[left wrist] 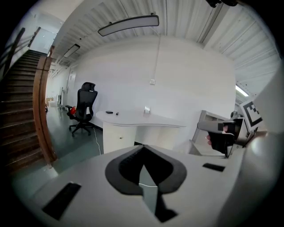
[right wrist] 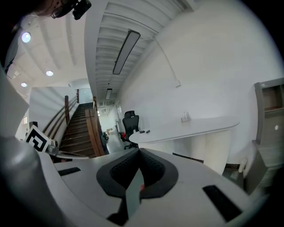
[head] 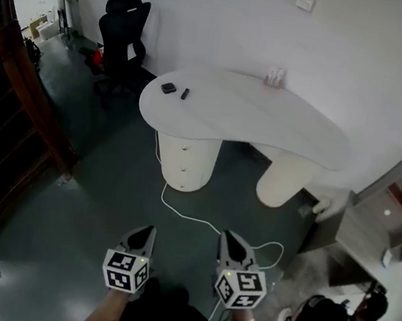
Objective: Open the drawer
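- Head view: both grippers are held side by side over the dark floor [head: 107, 179], well apart from the white desk [head: 268, 121] ahead.
- Left gripper [head: 146, 232]: in the left gripper view [left wrist: 144, 173] its fingers are pressed together with nothing between them.
- Right gripper [head: 231, 241]: its own view [right wrist: 133, 181] shows the fingers likewise closed and empty.
- Drawer pedestal [head: 184, 162] stands under the desk's left end. Its fronts sit flush, and the knobs [left wrist: 120, 137] show in the left gripper view.
- Two small dark items [head: 168, 88] lie near the desk's left edge, and a small pale item [head: 275, 77] is at its back edge.
- White cable [head: 192, 219] trails across the floor from the pedestal.
- Black office chair [head: 126, 38] stands beyond the desk's left end.
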{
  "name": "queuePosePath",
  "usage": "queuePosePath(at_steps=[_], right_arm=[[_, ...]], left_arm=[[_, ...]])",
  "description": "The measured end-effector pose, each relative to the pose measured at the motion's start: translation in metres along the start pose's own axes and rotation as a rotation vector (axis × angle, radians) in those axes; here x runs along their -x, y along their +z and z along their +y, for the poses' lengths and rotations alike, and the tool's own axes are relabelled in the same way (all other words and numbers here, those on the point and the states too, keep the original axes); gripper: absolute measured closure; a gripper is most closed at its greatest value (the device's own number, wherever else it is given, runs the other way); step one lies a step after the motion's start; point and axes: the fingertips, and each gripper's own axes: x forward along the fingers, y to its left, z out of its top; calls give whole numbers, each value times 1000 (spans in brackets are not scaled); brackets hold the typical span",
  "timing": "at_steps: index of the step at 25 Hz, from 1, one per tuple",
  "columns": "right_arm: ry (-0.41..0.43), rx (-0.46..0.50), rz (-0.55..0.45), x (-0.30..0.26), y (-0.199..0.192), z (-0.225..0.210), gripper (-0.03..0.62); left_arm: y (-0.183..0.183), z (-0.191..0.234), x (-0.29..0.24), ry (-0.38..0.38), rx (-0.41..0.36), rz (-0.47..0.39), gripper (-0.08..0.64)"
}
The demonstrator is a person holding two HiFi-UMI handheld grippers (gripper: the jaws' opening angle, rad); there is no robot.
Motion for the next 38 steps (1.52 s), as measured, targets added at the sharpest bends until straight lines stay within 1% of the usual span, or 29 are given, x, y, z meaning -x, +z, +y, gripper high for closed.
queuePosePath(at_steps=[5,8,12,14,18,20,25,30,35,38], right_arm=[[2,18,8,5,3,-11,589],[2,10,4,5,1,-17,589],[1,30,6,7,9,-22,589],[-5,22,10,8,6,-27,589],[0,19,24,3,5,-33,589],[7,15,30,-4,3,-32,589],[17,10,55,-32,1,-34,589],[17,10,84,-74,6,-43,589],[8,-12,130,-130,7,-60,589],[-12,-19,175,-161,-2,-74,589]], left_arm=[[4,-7,-10,1,-13,-2,557],[8,-10,-17,-3,-23,-6,557],[15,-12,-27,8,-32,-18,557],[17,-12,-33,9,-36,-14,554],[20,-10,-47,9,-30,-7,510],[21,-5,-55,9,-21,0,476],[16,13,-85,18,5,22,414],[10,41,-132,31,12,80,357],[12,75,-185,43,27,121,344],[9,91,-221,44,52,142,339]])
